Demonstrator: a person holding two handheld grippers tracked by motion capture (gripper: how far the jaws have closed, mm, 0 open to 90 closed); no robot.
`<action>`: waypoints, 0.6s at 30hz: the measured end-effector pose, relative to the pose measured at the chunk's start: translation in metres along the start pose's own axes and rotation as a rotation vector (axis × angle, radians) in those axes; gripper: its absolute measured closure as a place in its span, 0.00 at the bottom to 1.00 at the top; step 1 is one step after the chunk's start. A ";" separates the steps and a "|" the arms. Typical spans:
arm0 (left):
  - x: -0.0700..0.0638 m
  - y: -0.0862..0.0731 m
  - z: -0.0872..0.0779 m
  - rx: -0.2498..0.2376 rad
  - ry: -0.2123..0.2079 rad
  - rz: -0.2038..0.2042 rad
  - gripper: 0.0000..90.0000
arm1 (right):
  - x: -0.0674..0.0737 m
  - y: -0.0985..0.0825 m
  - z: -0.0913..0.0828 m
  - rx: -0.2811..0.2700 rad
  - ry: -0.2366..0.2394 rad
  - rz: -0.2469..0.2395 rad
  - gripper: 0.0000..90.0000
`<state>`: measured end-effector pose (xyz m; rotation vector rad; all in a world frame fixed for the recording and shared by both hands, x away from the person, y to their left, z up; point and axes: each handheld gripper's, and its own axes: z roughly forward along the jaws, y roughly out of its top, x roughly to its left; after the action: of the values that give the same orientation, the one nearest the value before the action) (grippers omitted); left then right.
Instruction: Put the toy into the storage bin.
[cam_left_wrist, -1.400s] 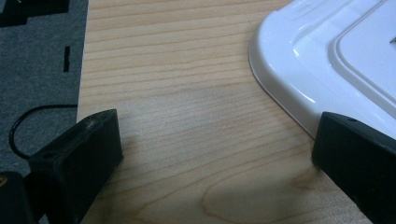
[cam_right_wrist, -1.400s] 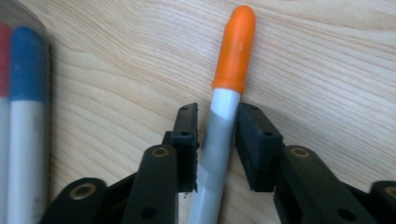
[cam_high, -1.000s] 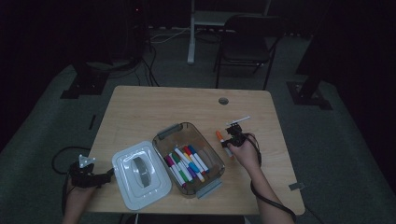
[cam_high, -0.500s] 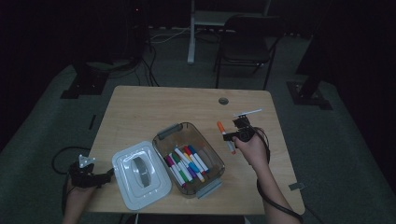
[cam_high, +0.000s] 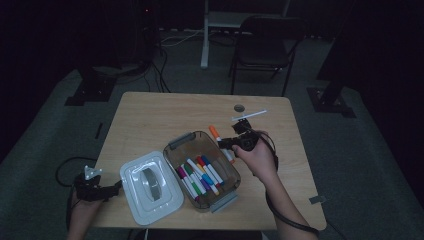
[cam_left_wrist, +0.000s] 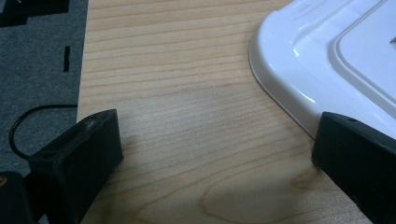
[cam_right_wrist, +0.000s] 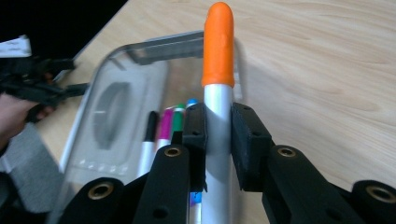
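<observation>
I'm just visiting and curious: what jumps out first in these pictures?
The orange-capped marker, clamped upright in the right gripper above the clear box of coloured markers. Beside the box lies its white lid, with the left gripper open at its edge.

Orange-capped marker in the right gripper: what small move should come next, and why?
Probably carry the orange-capped marker a little further over the open box and lower it in. The right gripper is shut on its white barrel, at the box's rim, and the other markers already lie inside. The left gripper rests open beside the white lid.
</observation>
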<state>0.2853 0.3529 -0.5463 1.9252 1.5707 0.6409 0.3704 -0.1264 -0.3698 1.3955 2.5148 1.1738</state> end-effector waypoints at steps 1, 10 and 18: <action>0.000 0.000 0.000 0.000 0.000 0.000 0.02 | 0.005 0.001 0.001 0.004 0.008 -0.010 0.86; 0.000 0.000 0.000 0.002 -0.001 0.000 0.02 | 0.043 0.005 0.013 0.037 0.071 -0.078 0.86; 0.000 0.000 0.000 0.002 -0.001 0.000 0.02 | 0.067 0.004 0.034 0.100 0.095 -0.126 0.86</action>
<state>0.2852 0.3530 -0.5461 1.9273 1.5712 0.6388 0.3459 -0.0554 -0.3709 1.2061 2.7165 1.1322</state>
